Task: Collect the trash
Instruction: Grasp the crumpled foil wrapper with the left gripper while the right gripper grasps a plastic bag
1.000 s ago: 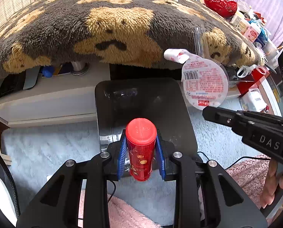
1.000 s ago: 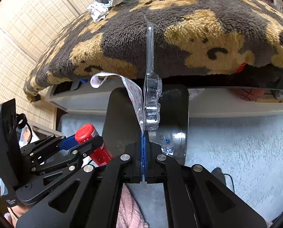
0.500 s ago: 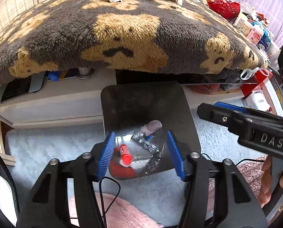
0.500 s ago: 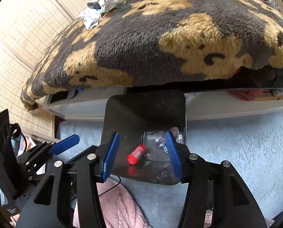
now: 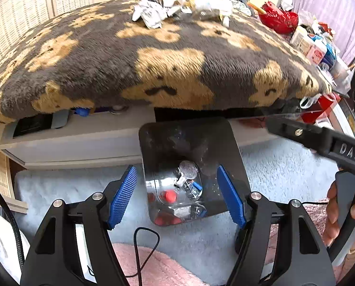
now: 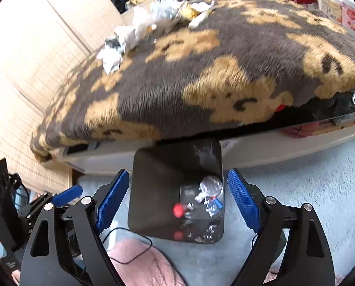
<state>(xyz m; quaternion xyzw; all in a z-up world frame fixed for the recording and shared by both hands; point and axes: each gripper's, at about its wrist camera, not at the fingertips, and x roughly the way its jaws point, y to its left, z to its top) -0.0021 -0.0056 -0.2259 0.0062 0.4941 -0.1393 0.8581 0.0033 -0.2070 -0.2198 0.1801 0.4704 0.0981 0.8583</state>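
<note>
Both hand-held grippers point steeply down over the black bin [image 5: 189, 143], which stands on the pale rug [image 5: 284, 162] just in front of the low table under the bear blanket [image 5: 153, 54]. The left hand-held gripper [image 5: 177, 195] has just been opening; its blue pads stand wide apart, one on each side of the bin, with nothing between them. The right hand-held gripper [image 6: 177, 200] has also just been opening and is empty, tilted a little. A hand [image 5: 344, 214] holds its grip at the right of the bin. Inside the bin lie the red bottle [image 5: 169, 196] and the clear cup [image 5: 187, 178]. More trash [image 5: 177, 7] lies on the blanket, far behind the bin.
</note>
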